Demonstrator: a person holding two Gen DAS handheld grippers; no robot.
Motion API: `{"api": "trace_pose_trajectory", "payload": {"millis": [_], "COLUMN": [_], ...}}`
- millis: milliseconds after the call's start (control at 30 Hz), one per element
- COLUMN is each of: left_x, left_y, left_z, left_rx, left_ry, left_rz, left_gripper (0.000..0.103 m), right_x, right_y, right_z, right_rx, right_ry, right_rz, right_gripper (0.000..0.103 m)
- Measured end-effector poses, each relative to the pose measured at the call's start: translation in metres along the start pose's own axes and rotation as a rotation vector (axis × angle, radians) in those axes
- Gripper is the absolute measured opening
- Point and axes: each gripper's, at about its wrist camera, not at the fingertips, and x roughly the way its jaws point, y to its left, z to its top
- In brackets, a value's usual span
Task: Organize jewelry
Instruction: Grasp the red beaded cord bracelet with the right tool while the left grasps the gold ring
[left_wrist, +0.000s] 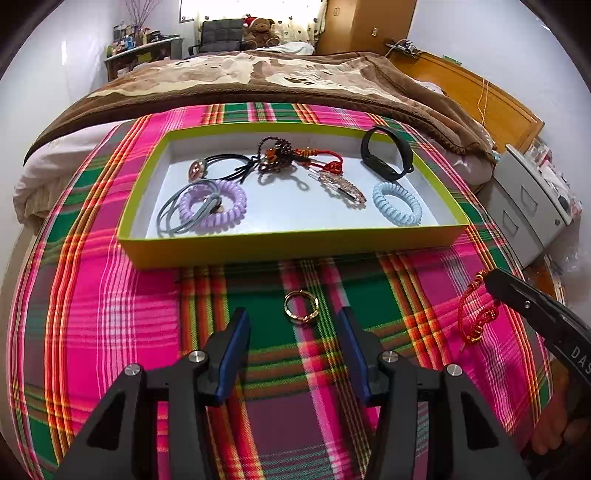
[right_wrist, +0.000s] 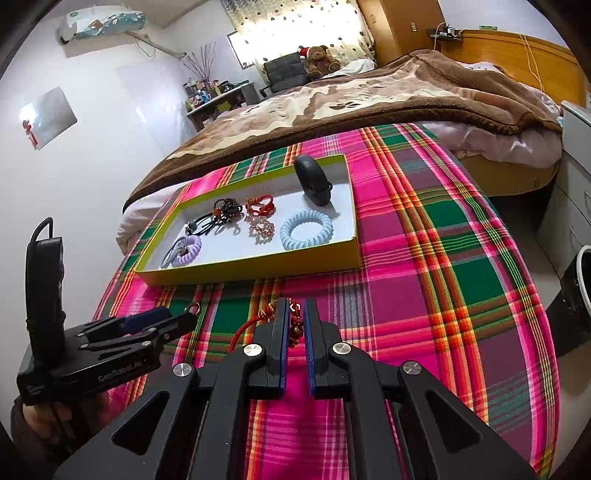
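We take the yellow-green tray (left_wrist: 295, 251) as our landmark; it sits on the plaid cloth (left_wrist: 110, 314) spread over the bed. Inside it lie a purple coil hair tie (left_wrist: 214, 206), a blue coil hair tie (left_wrist: 397, 203), a black wristband (left_wrist: 384, 155), a beaded clip (left_wrist: 343, 186), a red knotted cord (left_wrist: 325, 157) and a dark beaded charm (left_wrist: 275, 155). Just in front of the tray's near wall, a gold ring (left_wrist: 301, 306) rests on the cloth between the wide-open fingers of our left claw (left_wrist: 291, 321), untouched. Further right of the ring, in front of the tray's near right corner, our right claw (right_wrist: 295, 314) is closed narrowly on a red tassel charm (right_wrist: 293, 321), its cord trailing left.
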Motion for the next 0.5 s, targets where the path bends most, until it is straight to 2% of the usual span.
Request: {"api": "trace_pose_trajectory", "payload": {"millis": [200,300,400,467,500], "left_x": [0.004,0.007,0.007,0.007,0.007], "left_y": [-0.001,-0.008,-0.009,-0.009,-0.008], "left_z": [0.002,0.002,0.002,0.002,0.003], "left_rx": [-0.007,0.021,0.024,0.026,0.024], "left_ry": [0.004,0.003,0.0,-0.004,-0.005], "left_rz": [0.011,0.054,0.068,0.089,0.091], "left_gripper": [0.051,0.05,0.044,0.034,0.034], "right_x": [-0.001,-0.001,-0.002,-0.002,-0.002], "right_y": [-0.005,-0.005,-0.006,-0.006,-0.006], "right_z": [0.001,0.002,0.002,0.002,0.002], "right_rx": [0.007,0.007,0.009,0.01,0.009], "right_ry": [-0.003,-0.005,-0.01,-0.01,-0.01], "right_rz": [0.015,0.02,0.021,0.024,0.023], "right_gripper": [0.008,0.008,0.008,0.008,0.008]}}
